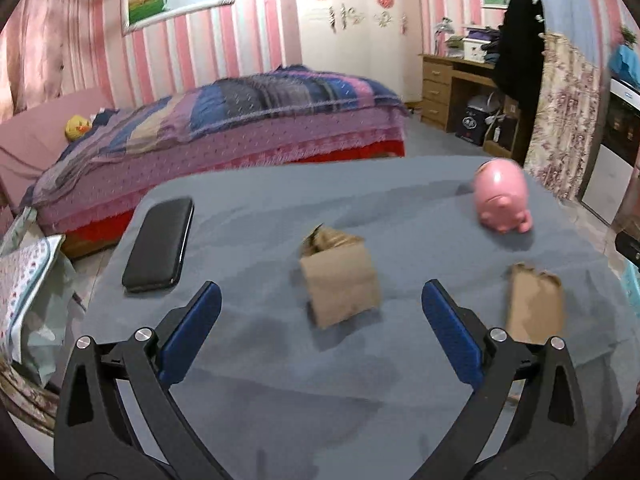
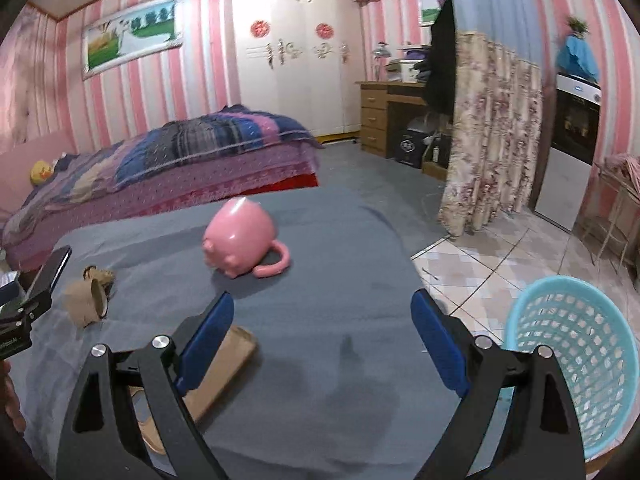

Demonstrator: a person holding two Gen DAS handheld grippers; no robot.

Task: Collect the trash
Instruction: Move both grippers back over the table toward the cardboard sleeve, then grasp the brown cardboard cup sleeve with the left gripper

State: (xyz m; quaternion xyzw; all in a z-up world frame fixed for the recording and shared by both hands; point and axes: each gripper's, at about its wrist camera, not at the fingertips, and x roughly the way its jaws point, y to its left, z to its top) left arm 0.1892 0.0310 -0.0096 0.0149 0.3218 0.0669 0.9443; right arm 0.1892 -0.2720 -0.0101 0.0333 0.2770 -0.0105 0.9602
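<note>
Two torn brown cardboard pieces lie on the grey-clothed table [image 1: 280, 400]. One cardboard piece [image 1: 340, 280] sits just ahead of my open, empty left gripper [image 1: 321, 300]. It also shows in the right wrist view [image 2: 86, 300]. The second cardboard piece [image 1: 534, 306] lies to the right, beside the left gripper's right finger. In the right wrist view this flat piece [image 2: 224, 364] lies under the left finger of my open, empty right gripper [image 2: 322, 312]. A light blue mesh basket [image 2: 576, 360] stands beside the table at the right.
A pink piggy bank [image 1: 502, 200] lies on the table's far right, seen too in the right wrist view [image 2: 240, 240]. A black phone [image 1: 160, 244] lies at the left. A bed [image 1: 220, 128] stands behind, a desk [image 1: 460, 84] and floral curtain [image 2: 492, 128] at right.
</note>
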